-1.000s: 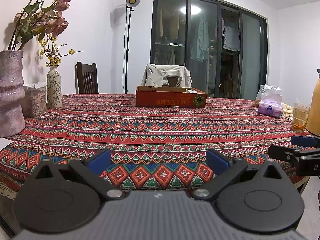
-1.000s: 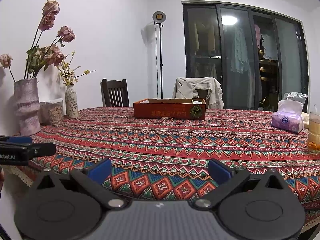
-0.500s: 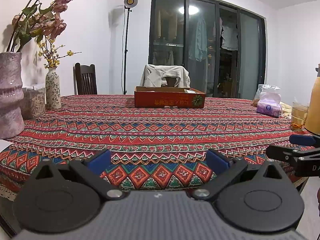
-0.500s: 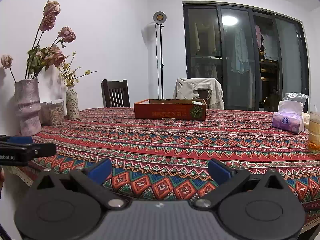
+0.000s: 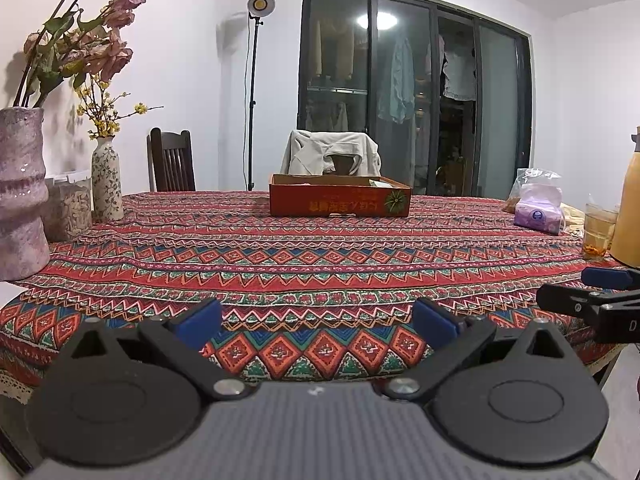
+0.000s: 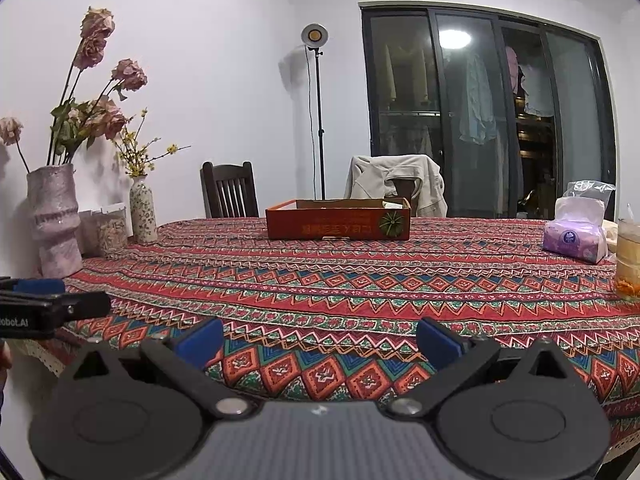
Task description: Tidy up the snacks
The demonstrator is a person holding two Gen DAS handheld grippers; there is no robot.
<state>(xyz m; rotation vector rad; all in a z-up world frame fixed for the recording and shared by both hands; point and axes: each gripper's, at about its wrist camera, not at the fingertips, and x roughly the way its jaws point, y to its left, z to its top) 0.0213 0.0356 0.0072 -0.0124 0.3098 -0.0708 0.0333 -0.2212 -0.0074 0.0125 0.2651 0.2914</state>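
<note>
Both claws spread wide and empty, left gripper [image 5: 316,322], right gripper [image 6: 318,342], red cardboard tray [image 5: 340,201] at 12 o'clock on far tablecloth [image 5: 320,256], yellow jug [image 5: 628,216] only in left view, nothing shifted since earlier.

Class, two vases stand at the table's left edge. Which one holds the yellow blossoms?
The small floral-patterned vase, farther back. The big mottled pink vase holds wilted pink roses instead.
</note>
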